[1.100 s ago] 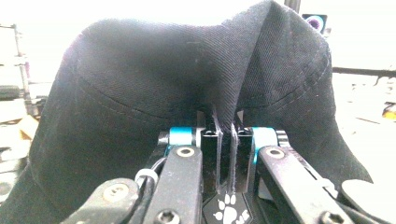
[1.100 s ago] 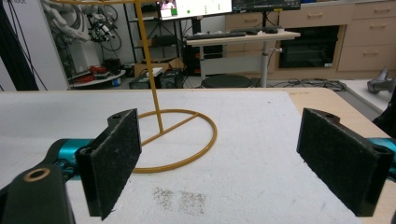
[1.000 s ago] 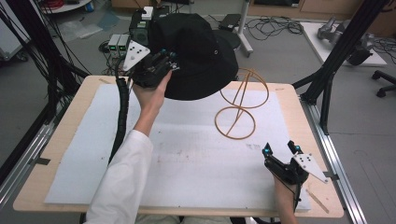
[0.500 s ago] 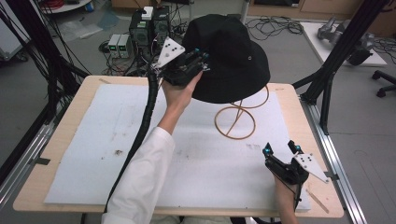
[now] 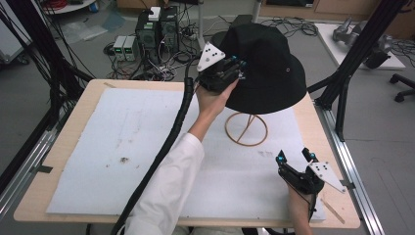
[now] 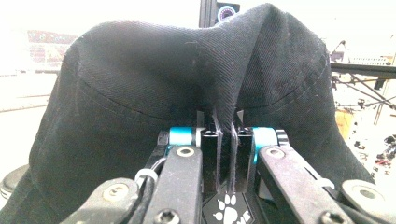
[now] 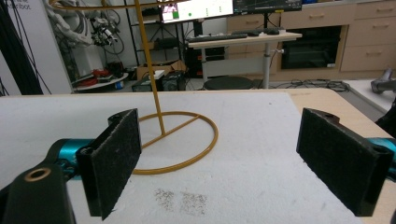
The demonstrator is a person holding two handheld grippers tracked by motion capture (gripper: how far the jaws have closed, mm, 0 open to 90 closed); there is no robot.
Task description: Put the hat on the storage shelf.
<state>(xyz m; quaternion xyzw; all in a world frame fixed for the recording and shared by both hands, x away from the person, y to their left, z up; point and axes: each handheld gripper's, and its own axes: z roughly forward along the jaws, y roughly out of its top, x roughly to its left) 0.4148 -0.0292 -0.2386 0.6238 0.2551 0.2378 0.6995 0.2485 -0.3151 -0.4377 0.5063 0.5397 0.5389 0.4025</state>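
The left gripper [image 5: 230,71] is clenched on a fold of the black bucket hat [image 5: 266,68], pinching the cloth where crown meets brim; the left gripper view shows the fabric puckered into a ridge between the two closed jaws. The hat hangs in the air above the table's far edge, toward the far right corner, its brim drooping below the grip. A pinch on one side lets the hat hang open underneath, which suits lowering it over something.

Directly beneath it stands a yellow wire hat stand [image 5: 246,129] on the white foam mat [image 5: 122,147] covering the table [image 5: 78,100]. Its round base ring lies flat on the mat and a thin stem rises from it; the stand's upper part is hidden behind the hat in the high view. The hat looks poised to be set onto the stand, though whether it already touches the top cannot be told.

The right gripper [image 5: 295,157] rests near the table's near right corner, jaws spread wide and empty, well apart from the stand. The right gripper view shows the stand's base ring [image 7: 175,140] ahead between its open pads, as if waiting to steady it.
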